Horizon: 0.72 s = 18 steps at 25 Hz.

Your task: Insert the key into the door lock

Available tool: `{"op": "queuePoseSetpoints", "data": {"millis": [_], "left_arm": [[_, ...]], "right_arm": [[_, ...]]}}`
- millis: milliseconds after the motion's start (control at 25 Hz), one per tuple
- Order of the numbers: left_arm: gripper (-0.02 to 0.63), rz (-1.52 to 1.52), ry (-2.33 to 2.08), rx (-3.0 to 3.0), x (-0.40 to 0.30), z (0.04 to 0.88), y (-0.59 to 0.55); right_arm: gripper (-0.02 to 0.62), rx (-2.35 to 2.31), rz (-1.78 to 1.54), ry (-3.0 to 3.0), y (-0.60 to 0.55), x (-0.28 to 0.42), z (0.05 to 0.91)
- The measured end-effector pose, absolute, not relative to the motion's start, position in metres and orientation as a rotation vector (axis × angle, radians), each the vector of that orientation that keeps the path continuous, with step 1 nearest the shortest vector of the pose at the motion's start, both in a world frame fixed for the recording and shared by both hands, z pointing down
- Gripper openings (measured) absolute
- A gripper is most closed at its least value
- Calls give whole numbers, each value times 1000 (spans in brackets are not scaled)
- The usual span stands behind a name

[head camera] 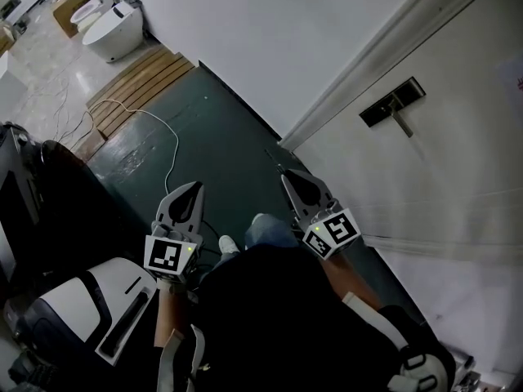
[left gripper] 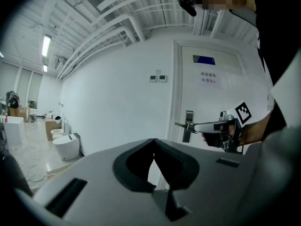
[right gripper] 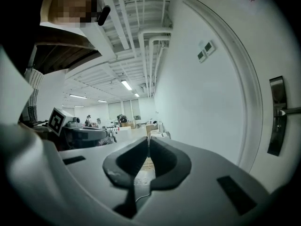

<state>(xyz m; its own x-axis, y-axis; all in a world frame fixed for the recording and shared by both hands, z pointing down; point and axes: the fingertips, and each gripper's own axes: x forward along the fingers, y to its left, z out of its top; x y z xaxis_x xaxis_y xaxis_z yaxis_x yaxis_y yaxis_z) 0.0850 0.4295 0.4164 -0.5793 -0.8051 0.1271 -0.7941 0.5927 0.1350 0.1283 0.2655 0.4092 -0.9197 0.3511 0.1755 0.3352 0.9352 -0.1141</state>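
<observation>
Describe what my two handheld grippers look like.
The left gripper and right gripper match: grey bodies tapering to a point, with black pads lining the jaws. At the rear, each carries a white cube with black square markers and a small green light.

Door (head camera: 458, 186): smooth white, matt, painted look. Lock plate (head camera: 392, 104) on the door: dark metal with a slim lever and a dull sheen. Wall (head camera: 270, 39) beside the door: flat white, matt, no texture. Floor (head camera: 212, 137) at the foot of the door: dark green, smooth, semi-gloss, with pale scuffs and worn patches. Slatted platform (head camera: 139, 84) well away from the door: bare light wood, matt. Toilet (head camera: 114, 27) beyond it: glossy white, ceramic look. Cable (head camera: 167, 133) on the floor: thin white plastic. Left gripper (head camera: 196, 184) and right gripper (head camera: 284, 172), near the door: grey matt plastic shells. Jaw pads (left gripper: 134, 166): black, matt, rubbery look.
</observation>
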Motion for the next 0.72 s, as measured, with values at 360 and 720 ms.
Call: {"op": "queuePoseSetpoints", "data": {"millis": [360,720], "left_arm": [[8,-50,-2695,1249,-3,435,434],[8,-7,-2641,1338,-116,431,369]], "right_arm": [[32,-583,149,-2890,261,25,424],[32,-554,233,-2916,205,-81,416]]}}
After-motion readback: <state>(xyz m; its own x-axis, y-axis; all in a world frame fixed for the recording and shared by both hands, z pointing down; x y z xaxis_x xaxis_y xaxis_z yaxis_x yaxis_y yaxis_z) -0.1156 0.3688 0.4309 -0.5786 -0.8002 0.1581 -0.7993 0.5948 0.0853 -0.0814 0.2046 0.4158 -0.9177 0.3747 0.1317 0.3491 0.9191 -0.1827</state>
